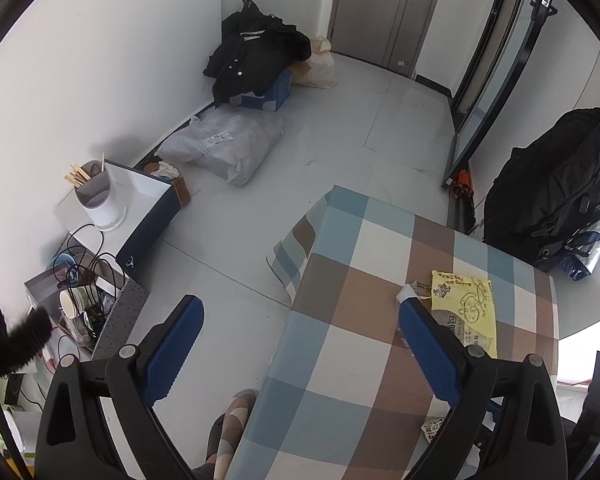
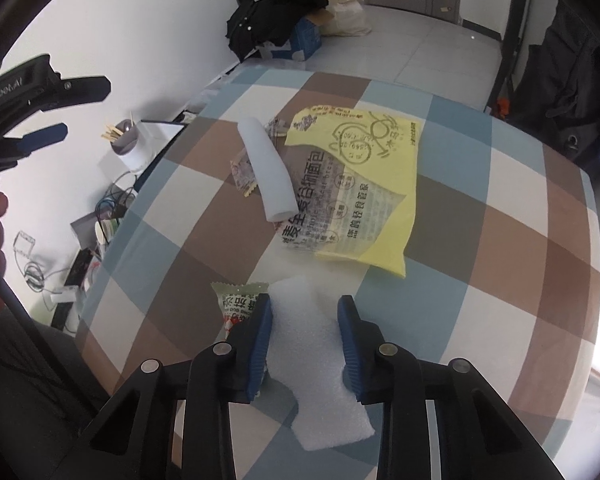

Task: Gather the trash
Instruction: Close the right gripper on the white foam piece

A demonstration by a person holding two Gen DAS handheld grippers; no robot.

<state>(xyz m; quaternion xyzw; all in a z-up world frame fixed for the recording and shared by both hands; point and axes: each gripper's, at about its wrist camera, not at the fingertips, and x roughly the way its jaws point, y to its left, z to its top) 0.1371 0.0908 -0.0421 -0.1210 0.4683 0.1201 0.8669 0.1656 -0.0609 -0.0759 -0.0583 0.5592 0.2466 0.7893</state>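
Your right gripper (image 2: 305,308) straddles the white foam sheet (image 2: 316,364) at the near edge of the worktop (image 2: 500,240), fingers spread and not yet gripping, positioned to pinch it. Your left gripper (image 1: 300,320) hovers released beyond the worktop's left edge, clear of the work.

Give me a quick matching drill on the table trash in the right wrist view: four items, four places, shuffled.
Items:
1. flat foam sheet
2. rolled foam tube
3. yellow bread bag
4. green snack wrapper

Places:
A. far side of the table, lying against the bag's left edge
B. between the right tool's fingers
C. partly under the right tool's left finger
D. middle of the checked tablecloth

Pairs: 1-B, 2-A, 3-D, 4-C
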